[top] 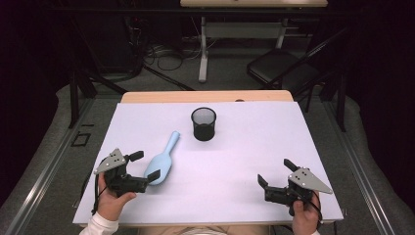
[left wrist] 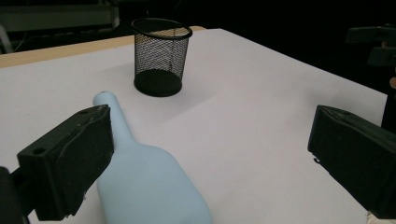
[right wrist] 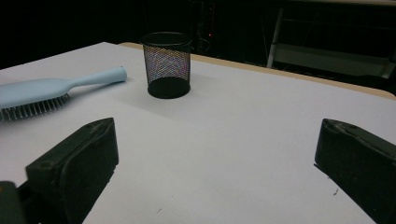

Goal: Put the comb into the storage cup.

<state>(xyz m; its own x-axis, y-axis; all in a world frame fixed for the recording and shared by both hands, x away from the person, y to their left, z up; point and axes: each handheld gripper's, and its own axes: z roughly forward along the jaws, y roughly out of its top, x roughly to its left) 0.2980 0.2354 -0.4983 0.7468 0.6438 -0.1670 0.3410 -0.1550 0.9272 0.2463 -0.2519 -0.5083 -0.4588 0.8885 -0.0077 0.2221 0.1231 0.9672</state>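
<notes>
**White tabletop, brush waiting**

White tabletop [top: 244, 161], dark room behind. One light blue plastic hairbrush [top: 164, 161] lying flat, just in front of one black mesh cup [top: 203, 124]. Left hand-held gripper [top: 145, 165] spread wide around brush head, not squeezing yet. Right hand-held gripper [top: 275, 172] spread wide, holding nothing. Next, probably: squeeze brush, lift.

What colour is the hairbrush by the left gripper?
Light blue hairbrush, shown best in the right gripper view.

The light blue hairbrush [top: 163, 160] lies flat on the white table, bristles down. Its handle points toward the black mesh cup, and its wide head is at the near left.
</notes>
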